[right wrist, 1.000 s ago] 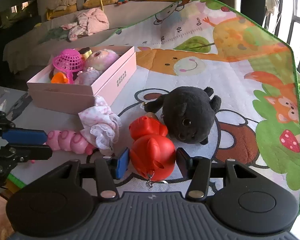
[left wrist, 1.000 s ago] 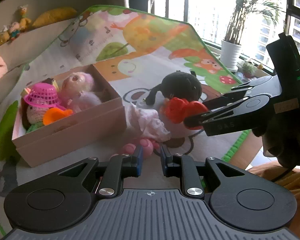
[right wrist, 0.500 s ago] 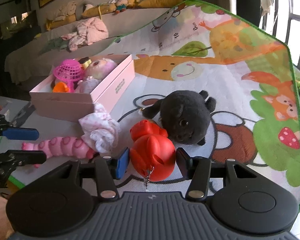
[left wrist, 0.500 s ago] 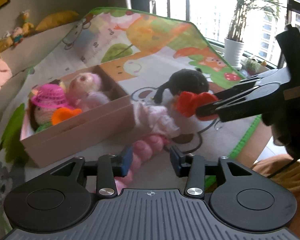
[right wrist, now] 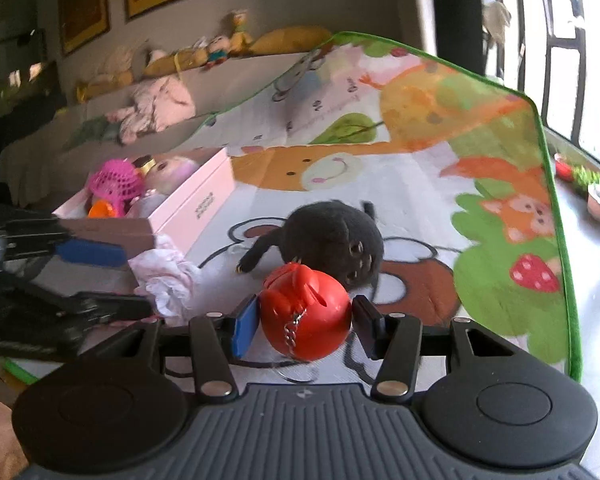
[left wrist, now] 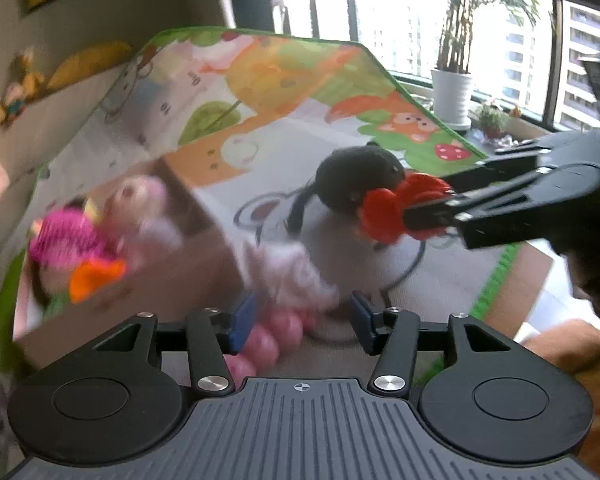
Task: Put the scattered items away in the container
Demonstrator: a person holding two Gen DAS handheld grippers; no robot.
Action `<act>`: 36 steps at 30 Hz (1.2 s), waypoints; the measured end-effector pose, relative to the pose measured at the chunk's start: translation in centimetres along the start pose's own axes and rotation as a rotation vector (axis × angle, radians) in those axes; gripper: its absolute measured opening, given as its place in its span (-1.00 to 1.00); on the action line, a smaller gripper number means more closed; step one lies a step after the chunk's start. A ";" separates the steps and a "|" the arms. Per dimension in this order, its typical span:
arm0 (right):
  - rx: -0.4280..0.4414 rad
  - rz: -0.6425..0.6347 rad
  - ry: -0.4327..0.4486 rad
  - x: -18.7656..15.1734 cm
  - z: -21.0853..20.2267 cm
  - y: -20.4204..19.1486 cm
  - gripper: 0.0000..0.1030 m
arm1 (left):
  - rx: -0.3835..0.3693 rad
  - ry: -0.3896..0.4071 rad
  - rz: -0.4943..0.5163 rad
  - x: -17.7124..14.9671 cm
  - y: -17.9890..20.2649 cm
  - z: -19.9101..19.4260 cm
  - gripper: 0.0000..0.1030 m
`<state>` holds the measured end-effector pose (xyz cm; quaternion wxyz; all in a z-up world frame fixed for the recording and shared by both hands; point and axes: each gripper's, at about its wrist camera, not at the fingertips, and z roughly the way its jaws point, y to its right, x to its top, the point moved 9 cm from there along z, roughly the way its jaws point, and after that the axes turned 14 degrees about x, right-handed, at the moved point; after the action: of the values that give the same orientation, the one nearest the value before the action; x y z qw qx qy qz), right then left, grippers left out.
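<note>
1. Toys are partly tidied: the pink box [right wrist: 188,216] on the play mat [right wrist: 500,280] holds a magenta basket [right wrist: 116,182] and a doll.
2. Beside the box lie a frilly white cloth [right wrist: 168,276] and a pink segmented toy [left wrist: 268,332]; the black plush [right wrist: 332,240] sits near the mat's middle.
3. Right gripper [right wrist: 306,320] has its jaws clamped on the red ball toy [right wrist: 306,316], just in front of the plush.
4. Left gripper [left wrist: 302,316] has its jaws opening; the pink toy lies between them, and they grip nothing.
</note>
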<state>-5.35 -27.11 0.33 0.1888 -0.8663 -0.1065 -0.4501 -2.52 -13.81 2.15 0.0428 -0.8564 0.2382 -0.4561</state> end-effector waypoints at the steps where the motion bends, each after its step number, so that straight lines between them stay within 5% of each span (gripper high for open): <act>1: 0.001 0.009 0.004 -0.2 -0.1 0.2 -0.02 | -0.001 -0.003 0.016 0.5 0.4 0.7 0.16; 7: 0.027 0.025 0.022 -0.7 -0.6 0.2 -0.02 | -0.009 -0.056 0.091 1.8 2.7 4.7 0.07; 9: 0.037 0.027 0.021 -0.6 -0.5 -0.1 -0.02 | -0.010 -0.061 0.093 1.6 2.7 5.2 -0.40; 15: 0.115 0.019 -0.004 -0.3 0.2 -2.3 -0.02 | -0.020 -0.035 0.073 1.0 1.8 3.7 -0.78; 21: 0.216 -0.033 -0.042 0.7 0.8 -6.0 -0.03 | -0.015 0.020 -0.025 -0.4 -1.8 -1.0 -0.84; 26: 0.271 -0.067 -0.026 5.2 2.1 -8.2 -0.14 | 0.114 0.088 -0.101 0.5 -7.6 -3.1 -0.85; 31: 0.319 -0.173 0.033 11.1 3.8 -11.4 -0.14 | 0.218 0.144 -0.198 3.1 -13.6 -1.9 -0.85; 36: 0.427 -0.134 0.000 14.2 8.6 -13.4 -0.14 | 0.232 0.066 -0.231 3.5 -16.9 2.6 -0.83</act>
<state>4.38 -11.14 10.51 0.3377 -0.7977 -0.2566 -0.4288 7.46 -0.78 8.19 0.0806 -0.8519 0.0852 -0.5104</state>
